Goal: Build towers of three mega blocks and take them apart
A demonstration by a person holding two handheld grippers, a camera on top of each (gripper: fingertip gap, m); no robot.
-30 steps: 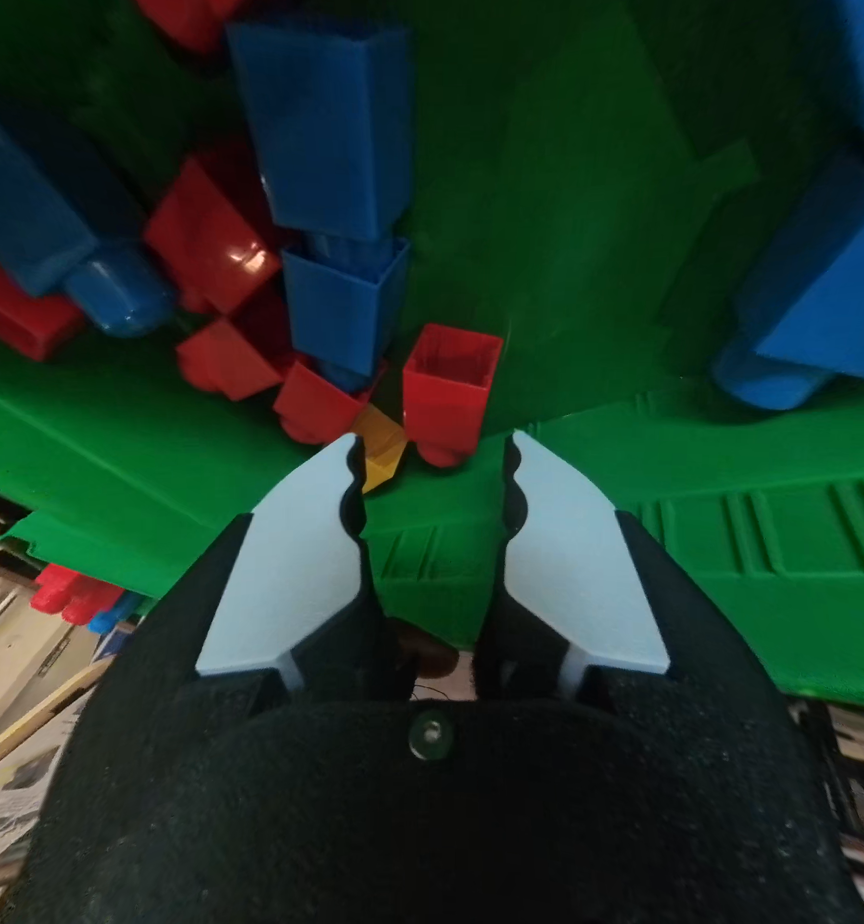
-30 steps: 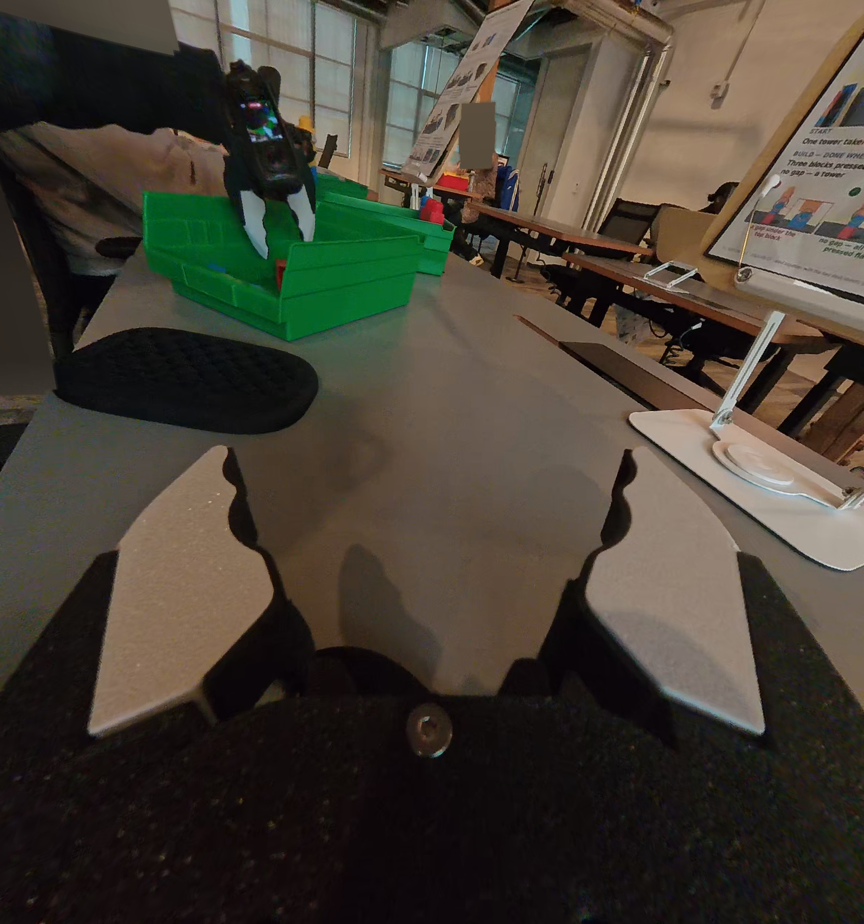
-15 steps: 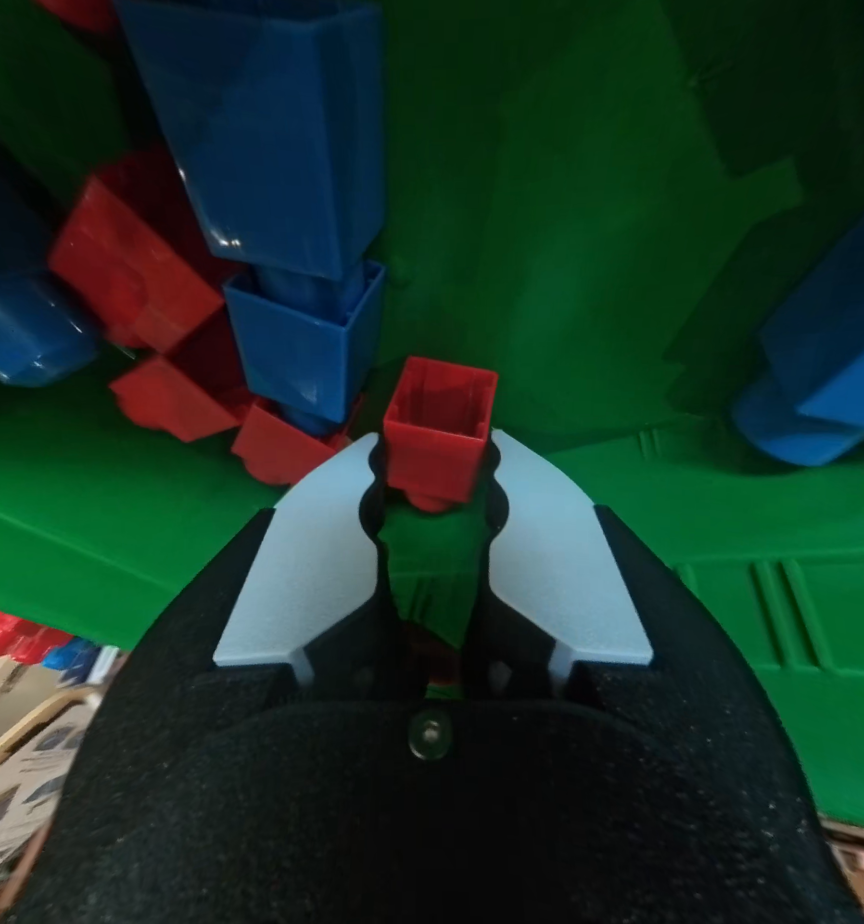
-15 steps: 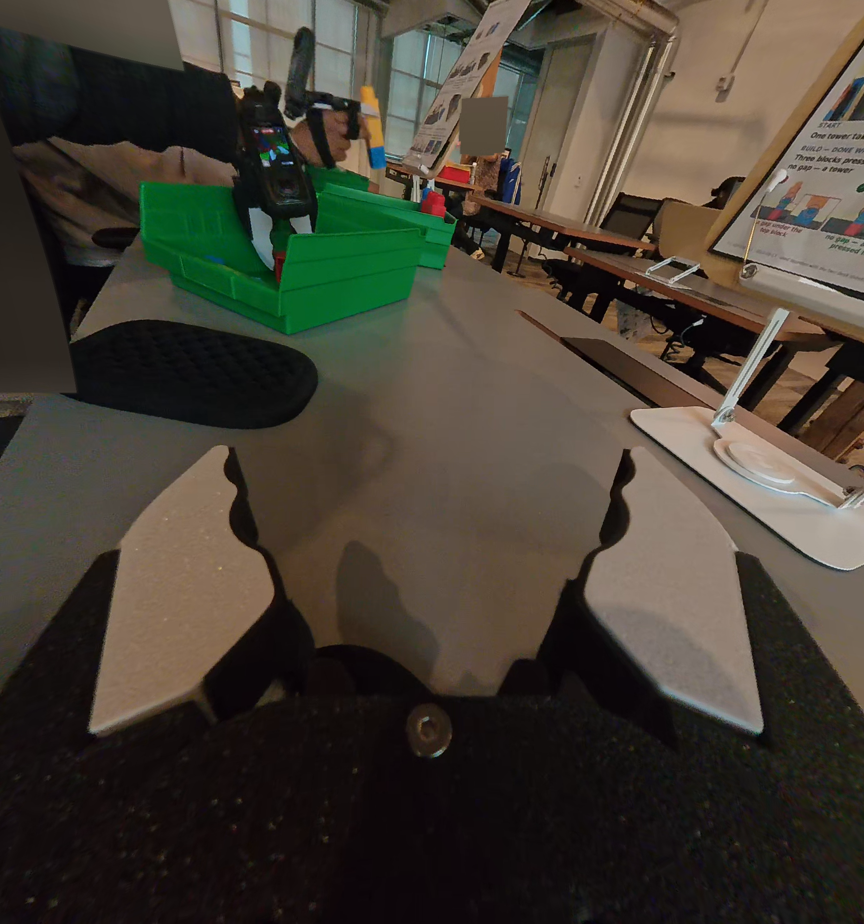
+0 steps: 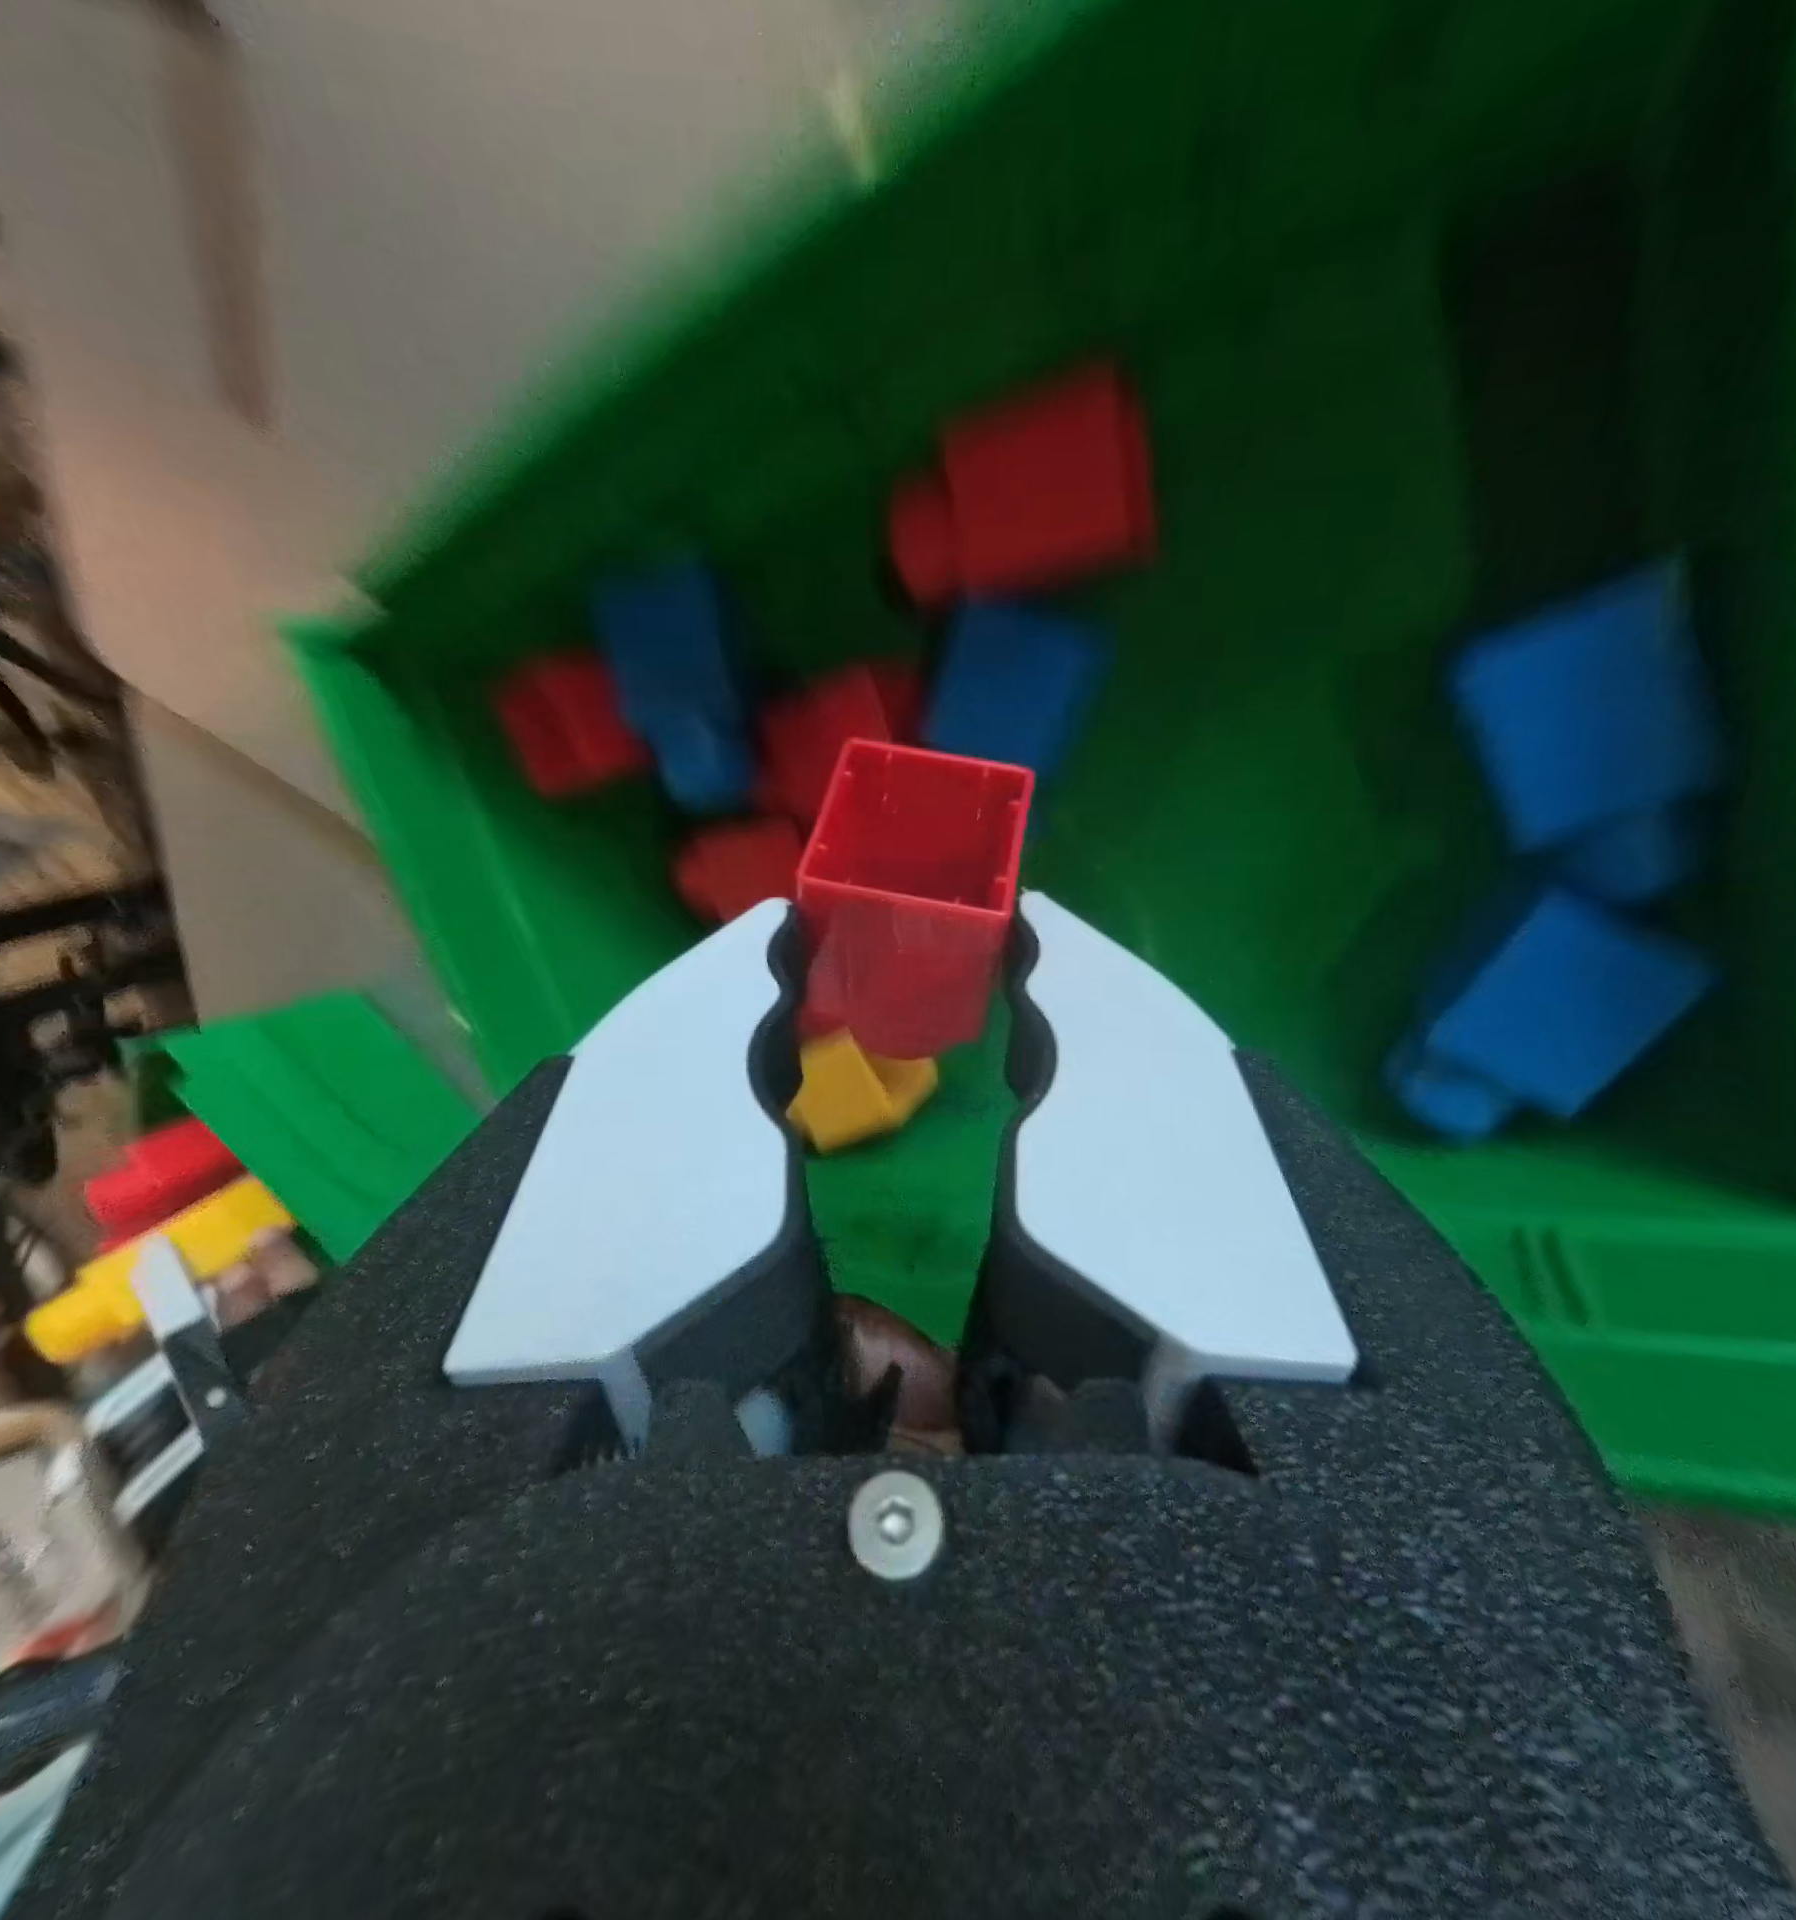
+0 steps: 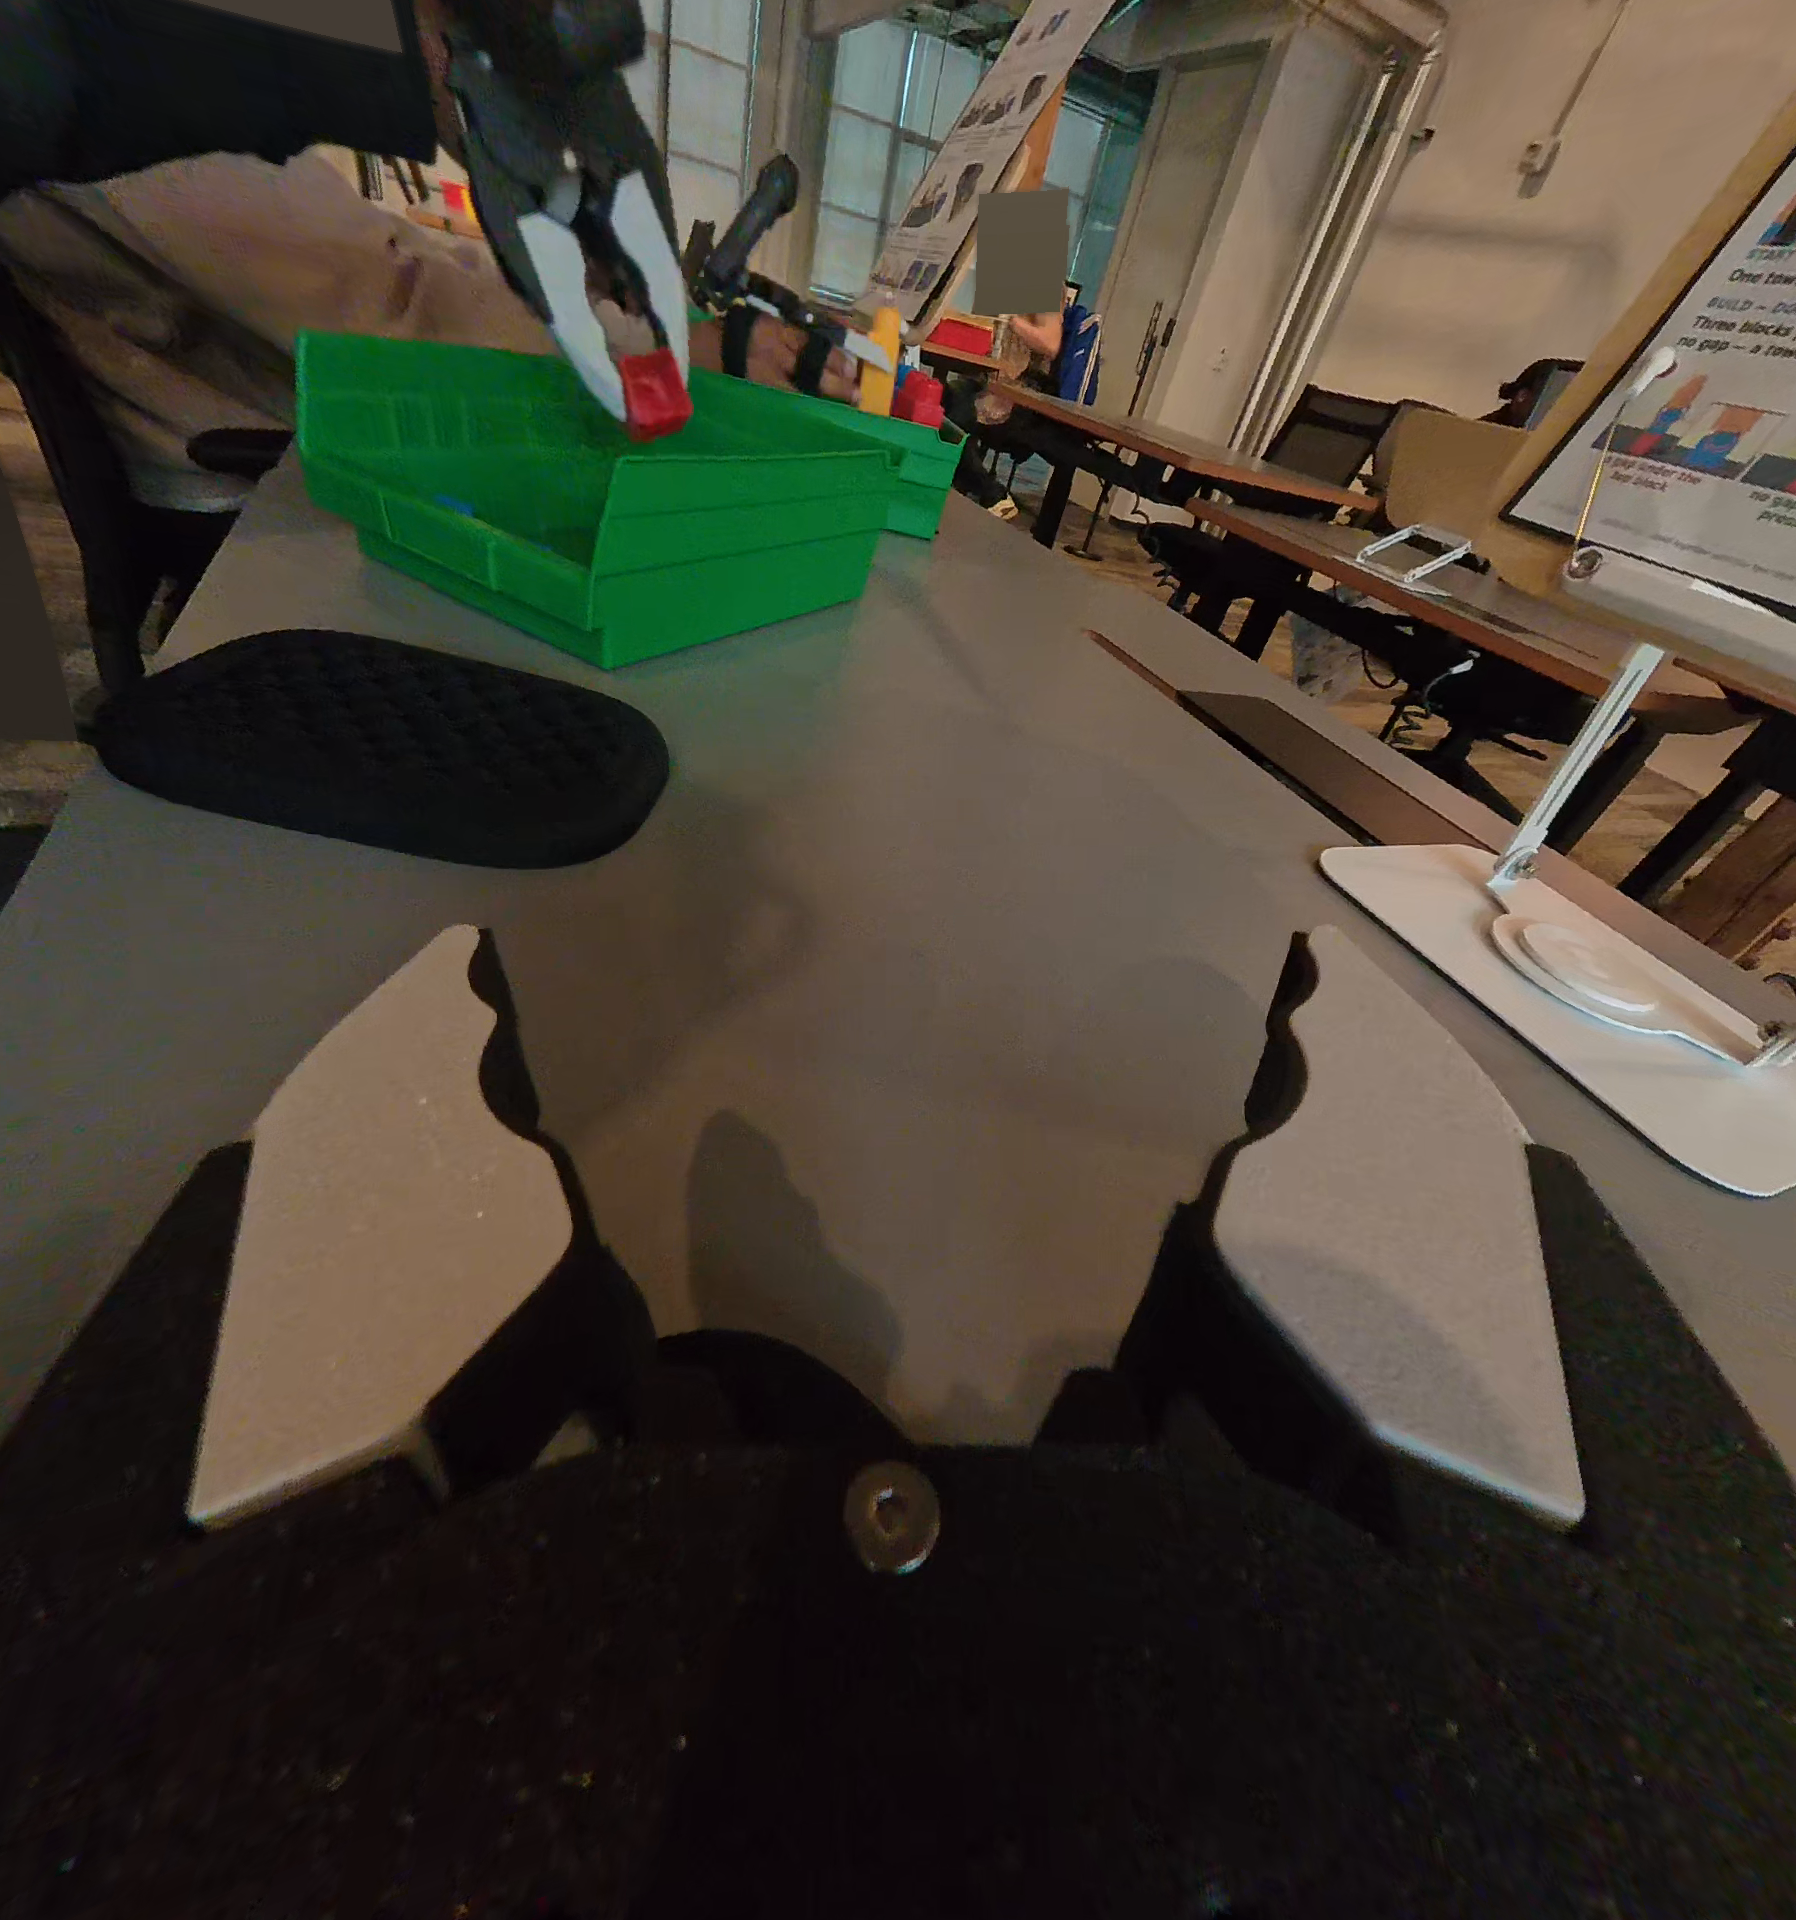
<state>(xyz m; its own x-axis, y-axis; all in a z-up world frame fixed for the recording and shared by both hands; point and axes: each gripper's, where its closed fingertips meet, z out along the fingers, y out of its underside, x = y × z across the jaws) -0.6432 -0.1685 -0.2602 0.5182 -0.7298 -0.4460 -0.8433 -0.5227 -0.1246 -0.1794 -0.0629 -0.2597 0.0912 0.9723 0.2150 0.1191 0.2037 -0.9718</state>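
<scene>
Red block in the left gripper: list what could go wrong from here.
1. The left gripper pinches the red block only at its fingertips, so it may slip or twist loose.
2. In the right wrist view the block hangs above the green bin; a drop likely lands it back among the loose blocks.
3. The right gripper is open and empty above the grey table, too far off to help.

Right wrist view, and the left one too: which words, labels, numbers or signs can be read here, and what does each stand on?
White instruction poster on the metal stand, at the right: printed lines beside block pictures, partly legible; I do not copy writing out.
Slanted display board far back by the windows: too small to read.
Red square plastic block and green plastic bin: no writing visible.
</scene>
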